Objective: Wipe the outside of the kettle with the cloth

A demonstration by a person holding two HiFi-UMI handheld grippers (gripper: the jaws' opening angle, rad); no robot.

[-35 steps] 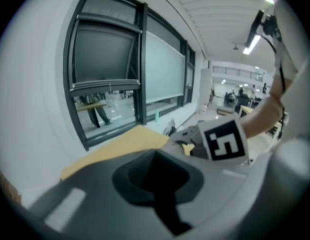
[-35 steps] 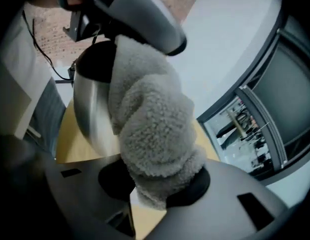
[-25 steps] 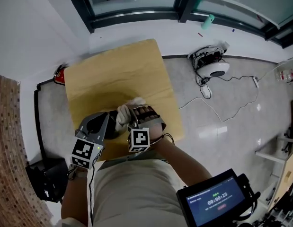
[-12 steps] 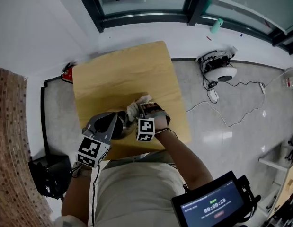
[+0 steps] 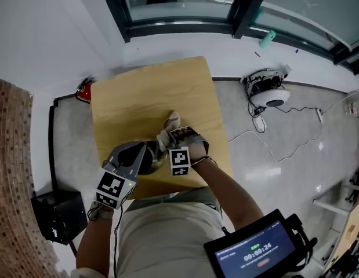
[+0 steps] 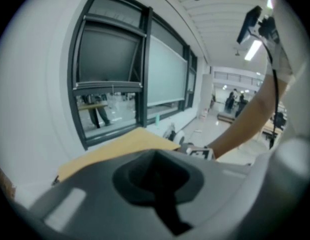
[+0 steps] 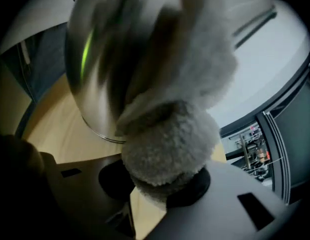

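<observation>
Counted from my remote station: two tongs, namely one left tongs [image 5: 138,154] and one right tongs [image 5: 166,145], and two marker cubes [image 5: 114,189], one on each. I count one worktop [image 5: 144,91], and on it one kettle [image 7: 94,74] and one cloth [image 7: 170,144]. Around it I count one screen [image 5: 257,253], one black box [image 5: 57,216] and one round white device [image 5: 272,97] on the floor [image 5: 283,155], one red item [image 5: 83,90] and one teal item [image 5: 267,36].
</observation>
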